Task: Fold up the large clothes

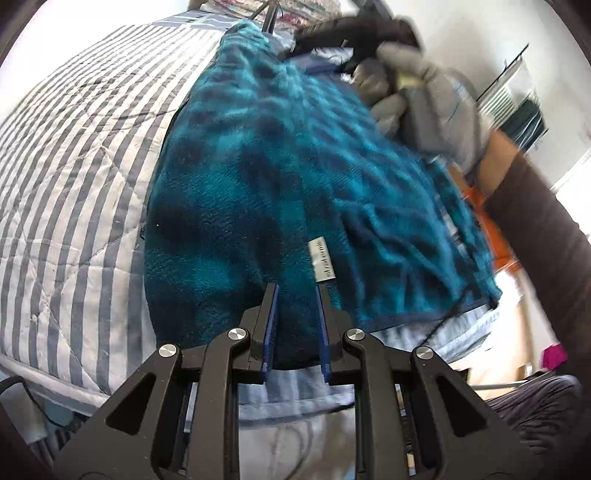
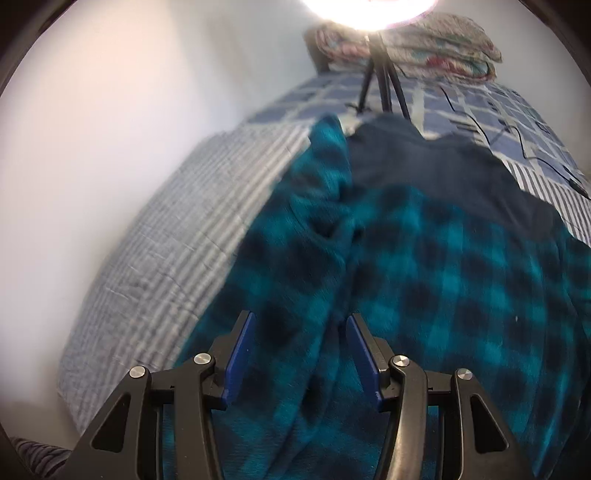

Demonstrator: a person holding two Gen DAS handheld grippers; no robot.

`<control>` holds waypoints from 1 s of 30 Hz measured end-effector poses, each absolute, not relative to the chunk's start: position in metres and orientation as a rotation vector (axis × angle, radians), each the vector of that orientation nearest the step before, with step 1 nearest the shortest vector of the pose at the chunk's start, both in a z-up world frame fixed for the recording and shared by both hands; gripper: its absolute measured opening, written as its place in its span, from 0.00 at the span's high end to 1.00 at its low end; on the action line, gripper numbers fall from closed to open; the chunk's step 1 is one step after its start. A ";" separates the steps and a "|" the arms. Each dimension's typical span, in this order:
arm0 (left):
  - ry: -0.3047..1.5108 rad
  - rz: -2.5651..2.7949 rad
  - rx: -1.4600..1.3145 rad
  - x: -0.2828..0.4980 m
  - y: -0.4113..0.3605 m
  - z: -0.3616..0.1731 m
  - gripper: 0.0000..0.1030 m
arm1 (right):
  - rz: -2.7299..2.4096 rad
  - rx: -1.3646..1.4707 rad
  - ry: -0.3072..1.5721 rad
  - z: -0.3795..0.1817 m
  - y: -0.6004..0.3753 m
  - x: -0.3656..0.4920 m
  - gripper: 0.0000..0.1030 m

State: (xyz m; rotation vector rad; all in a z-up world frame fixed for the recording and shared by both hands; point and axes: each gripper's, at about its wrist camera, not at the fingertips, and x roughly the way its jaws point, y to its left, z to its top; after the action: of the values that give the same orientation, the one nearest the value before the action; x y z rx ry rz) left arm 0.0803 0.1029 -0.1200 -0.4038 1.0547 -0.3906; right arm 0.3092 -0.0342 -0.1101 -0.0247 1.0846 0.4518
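A teal and black checked fleece garment (image 1: 277, 166) lies spread on the bed, with a white label (image 1: 322, 264) near its close edge. My left gripper (image 1: 297, 290) hovers at that edge with a narrow gap between its blue pads. Fleece shows in the gap and the pads do not press on it. In the right wrist view the same garment (image 2: 443, 277) shows its dark navy inner side (image 2: 424, 166) at the far end. My right gripper (image 2: 301, 319) stands open just above a ridge of fleece. A grey-gloved hand (image 1: 424, 92) holds that gripper, blurred, at the upper right of the left wrist view.
A grey-and-white striped quilt (image 1: 74, 166) covers the bed beside a white wall (image 2: 92, 147). A black tripod (image 2: 380, 85) with a bright lamp (image 2: 369, 11), a folded floral blanket (image 2: 406, 40) and black cables (image 2: 517, 140) sit at the far end. A dark sleeve (image 1: 535, 240) fills the right side.
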 end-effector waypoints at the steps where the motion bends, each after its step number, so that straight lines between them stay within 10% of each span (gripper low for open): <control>1: 1.045 -0.400 -0.410 0.079 0.104 -0.117 0.84 | 0.432 -0.046 1.097 -0.115 -0.033 0.310 0.47; 6: 1.079 -0.412 -0.338 0.082 0.084 -0.123 0.69 | 0.365 -0.103 1.142 -0.130 -0.031 0.314 0.54; 9: 1.113 -0.393 -0.344 0.089 0.078 -0.134 0.94 | 0.358 -0.107 1.179 -0.139 -0.029 0.315 0.74; 13: 1.066 -0.428 -0.431 0.089 0.085 -0.116 0.97 | 0.368 -0.135 1.176 -0.140 -0.023 0.313 0.94; 30: 1.047 -0.574 -0.411 0.075 0.097 -0.089 0.86 | 0.424 -0.073 1.076 -0.111 -0.044 0.300 0.83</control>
State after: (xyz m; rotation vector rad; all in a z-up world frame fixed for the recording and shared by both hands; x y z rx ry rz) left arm 0.0751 0.0968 -0.0893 -0.4110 1.0473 -0.5741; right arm 0.3003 -0.0437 -0.1113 -0.0730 1.0760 0.4244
